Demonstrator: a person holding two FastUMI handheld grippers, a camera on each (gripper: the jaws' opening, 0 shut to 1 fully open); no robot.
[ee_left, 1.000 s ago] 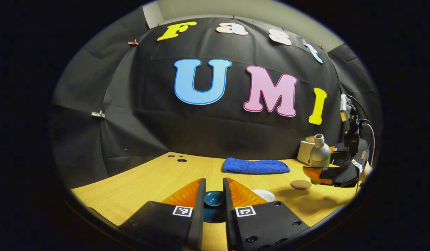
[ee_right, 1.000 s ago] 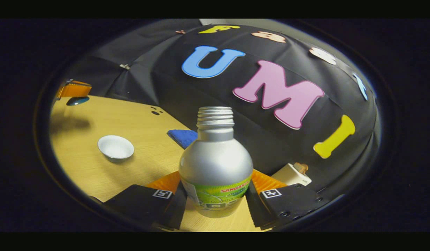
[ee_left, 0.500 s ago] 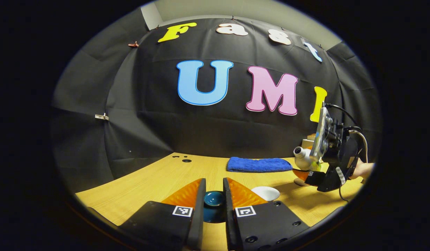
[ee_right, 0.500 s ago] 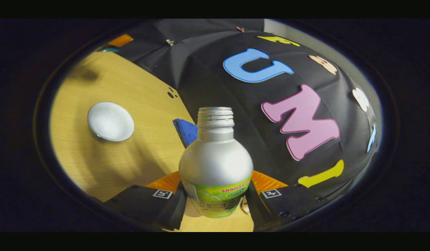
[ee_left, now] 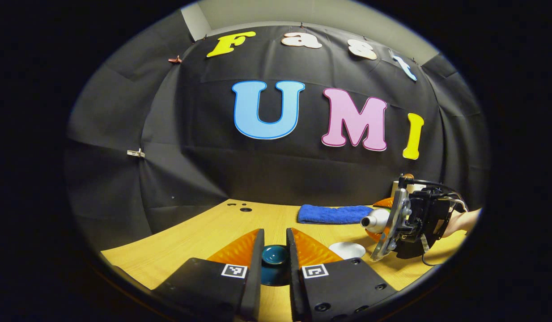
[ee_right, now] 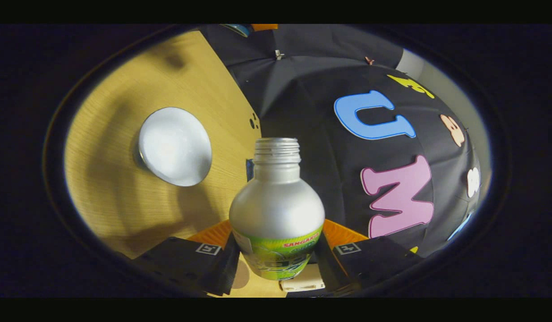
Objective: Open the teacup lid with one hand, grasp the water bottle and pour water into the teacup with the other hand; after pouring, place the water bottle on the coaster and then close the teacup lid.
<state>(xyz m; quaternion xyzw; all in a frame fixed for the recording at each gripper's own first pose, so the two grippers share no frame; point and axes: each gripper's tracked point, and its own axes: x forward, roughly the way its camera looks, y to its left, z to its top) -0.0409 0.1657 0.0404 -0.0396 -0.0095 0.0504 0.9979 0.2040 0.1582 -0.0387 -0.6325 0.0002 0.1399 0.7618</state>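
Observation:
My left gripper [ee_left: 274,236] is shut on the knob of the dark blue teacup lid [ee_left: 275,256], held above the wooden table [ee_left: 200,232]. The white teacup [ee_left: 346,250] stands uncovered just right of it; in the right gripper view the teacup [ee_right: 175,146] is at upper left. My right gripper [ee_right: 276,261] is shut on the silver water bottle [ee_right: 277,201] with a green label and no cap. In the left gripper view the bottle [ee_left: 375,220] lies tipped almost level, mouth towards the cup. A brown round coaster [ee_right: 241,275] peeks out beneath the fingers.
A folded blue towel [ee_left: 334,213] lies at the back of the table by the black cloth wall. A cream box [ee_left: 397,187] stands at the back right, behind the right gripper. A hand [ee_left: 464,221] holds that gripper. Small holes [ee_left: 245,209] mark the tabletop at back left.
The right gripper has come in towards the teacup and rolled the bottle from upright to nearly level, mouth towards the cup. The left gripper has stayed still with the lid.

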